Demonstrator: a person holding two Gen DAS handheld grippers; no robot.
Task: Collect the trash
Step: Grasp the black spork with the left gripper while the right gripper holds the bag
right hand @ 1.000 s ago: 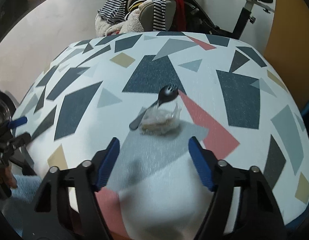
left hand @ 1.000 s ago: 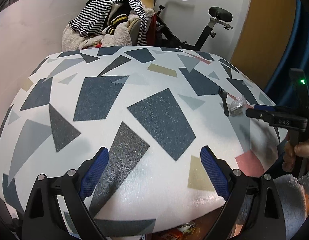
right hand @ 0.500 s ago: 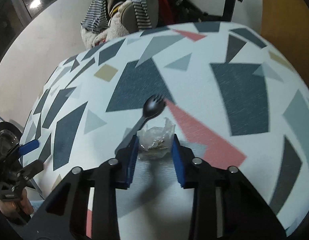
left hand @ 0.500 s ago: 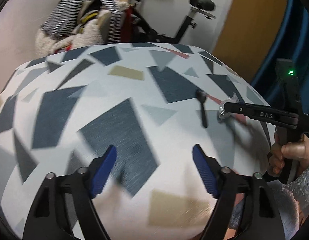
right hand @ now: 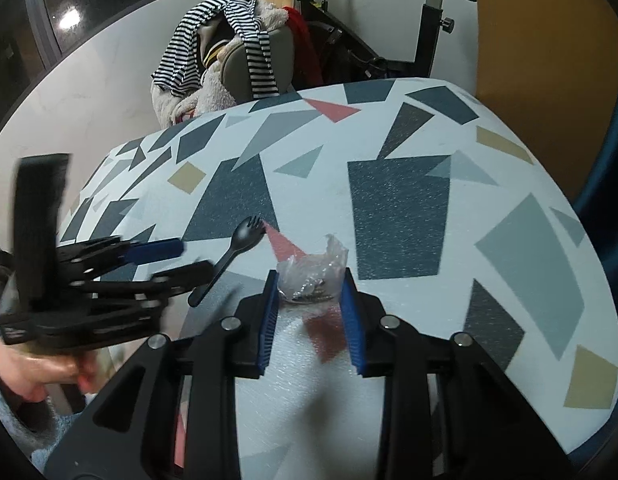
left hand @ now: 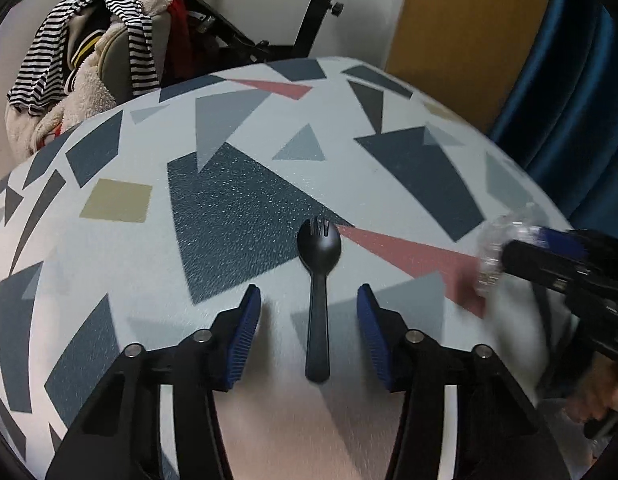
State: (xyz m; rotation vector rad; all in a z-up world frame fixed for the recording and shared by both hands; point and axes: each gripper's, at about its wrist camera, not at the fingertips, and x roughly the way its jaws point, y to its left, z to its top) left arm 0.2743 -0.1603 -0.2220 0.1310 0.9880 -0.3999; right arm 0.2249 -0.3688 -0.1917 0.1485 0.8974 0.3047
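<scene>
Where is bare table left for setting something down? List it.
Bare: the table beyond the spork toward the clothes-draped chair, and its right side toward the curtain. Crowded: the near edge, where spork, plastic wrapper, left gripper and right gripper bunch together.

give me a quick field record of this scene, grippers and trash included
surface: table with grey, navy and pink shapes
left gripper: jaws have just been closing, straddling the black plastic spork, pads not touching it
right gripper: jaws have just been closing, shut on the crumpled clear plastic wrapper
spork: lying flat on the table
background: chair piled with striped clothes
</scene>
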